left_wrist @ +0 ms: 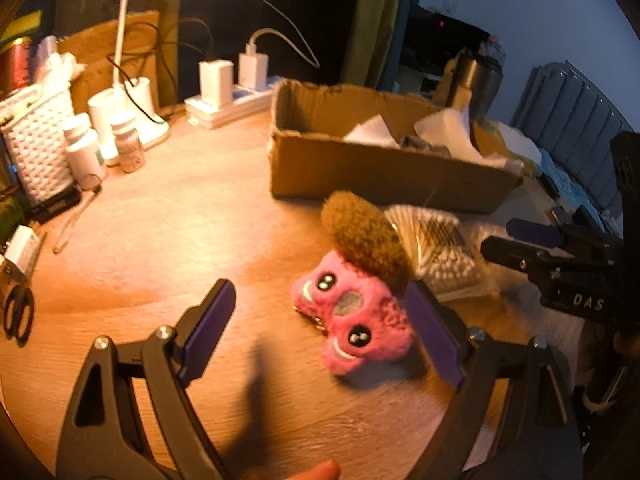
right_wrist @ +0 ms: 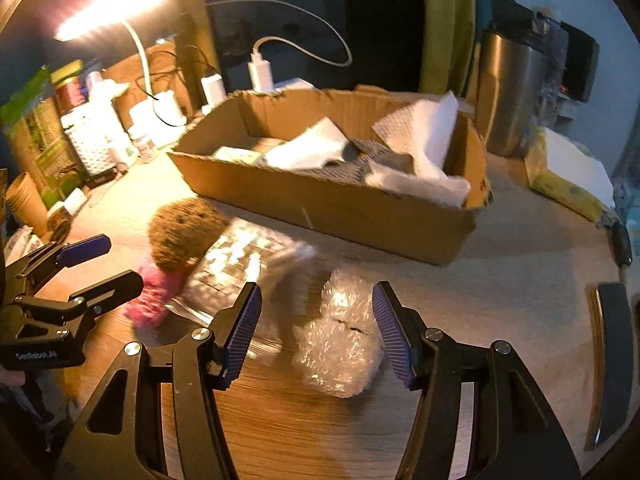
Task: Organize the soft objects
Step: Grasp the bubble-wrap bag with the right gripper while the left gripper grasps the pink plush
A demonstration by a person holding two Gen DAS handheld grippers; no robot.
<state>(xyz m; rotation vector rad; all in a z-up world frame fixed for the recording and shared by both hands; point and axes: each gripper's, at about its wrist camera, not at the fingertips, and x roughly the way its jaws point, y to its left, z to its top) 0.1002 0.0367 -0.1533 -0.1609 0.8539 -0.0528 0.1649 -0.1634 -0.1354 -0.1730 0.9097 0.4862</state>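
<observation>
A pink plush toy point(left_wrist: 354, 326) with two faces lies on the wooden table, a brown fuzzy plush point(left_wrist: 366, 242) leaning on it. My left gripper point(left_wrist: 320, 320) is open above the table, the pink toy by its right finger. My right gripper point(right_wrist: 316, 320) is open around a wad of bubble wrap point(right_wrist: 340, 344), not touching it. A bag of cotton swabs point(right_wrist: 240, 264) lies between the plush toys and the wrap. The brown plush point(right_wrist: 182, 236) and pink toy point(right_wrist: 154, 292) also show in the right wrist view. The open cardboard box point(right_wrist: 320, 204) behind holds paper towels and cloth.
A lit desk lamp point(right_wrist: 112, 4), chargers point(left_wrist: 234, 76), pill bottles point(left_wrist: 100, 140) and a white basket point(left_wrist: 38, 144) crowd the back left. Scissors point(left_wrist: 18, 312) lie at the left edge. A steel tumbler point(right_wrist: 508, 92) stands behind the box. Yellow-green packs point(right_wrist: 560, 176) lie right.
</observation>
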